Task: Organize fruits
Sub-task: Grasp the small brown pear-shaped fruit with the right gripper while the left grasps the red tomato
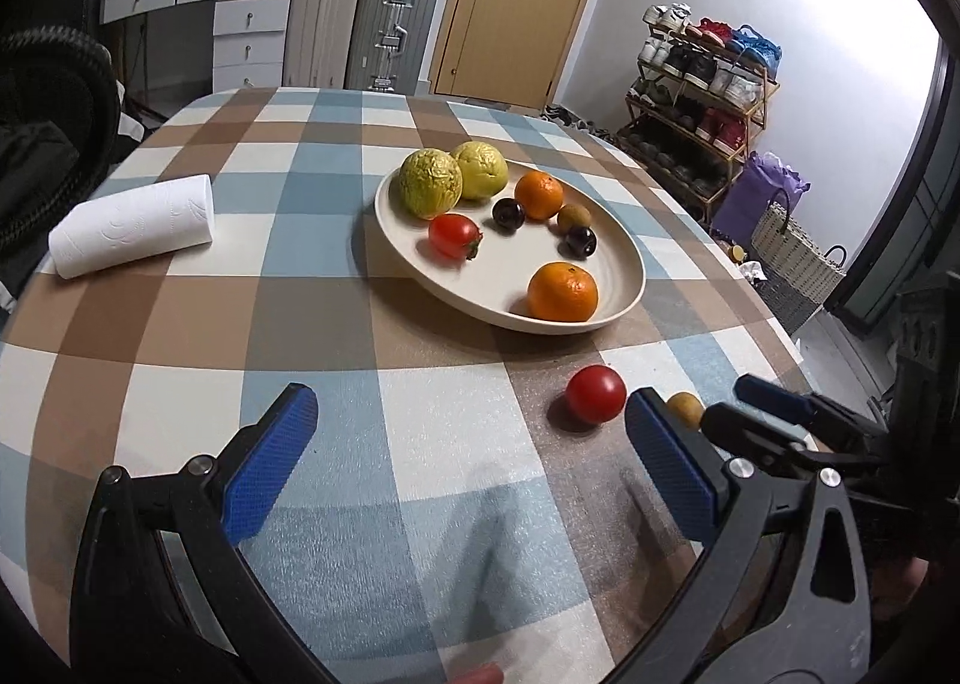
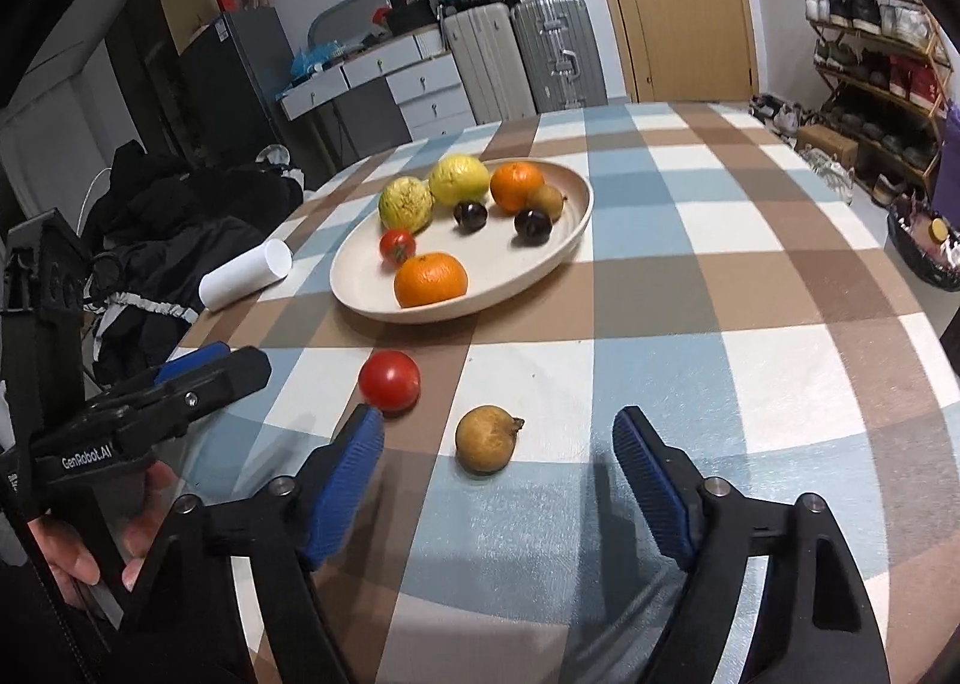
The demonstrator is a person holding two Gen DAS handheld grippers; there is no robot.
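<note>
Checked cloth covers the counter (image 2: 750, 276), and the plate (image 2: 564, 258) already holds most of the fruit. Two are loose near us: a tomato (image 2: 390, 381) and a brown fruit (image 2: 486, 440). Right tongs (image 2: 498, 465) gape wide with the brown fruit just ahead between the tips, so I'd guess that's next: ease forward, pinch. Left tongs (image 1: 471, 462) are spread too, empty.

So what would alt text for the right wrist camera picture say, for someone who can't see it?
An open blue-padded right claw hovers over a checked tablecloth, with a small brownish-yellow fruit between its fingers and a red tomato just beyond. Behind sits a cream plate of oranges, yellow-green fruits, dark plums and a tomato.
</note>
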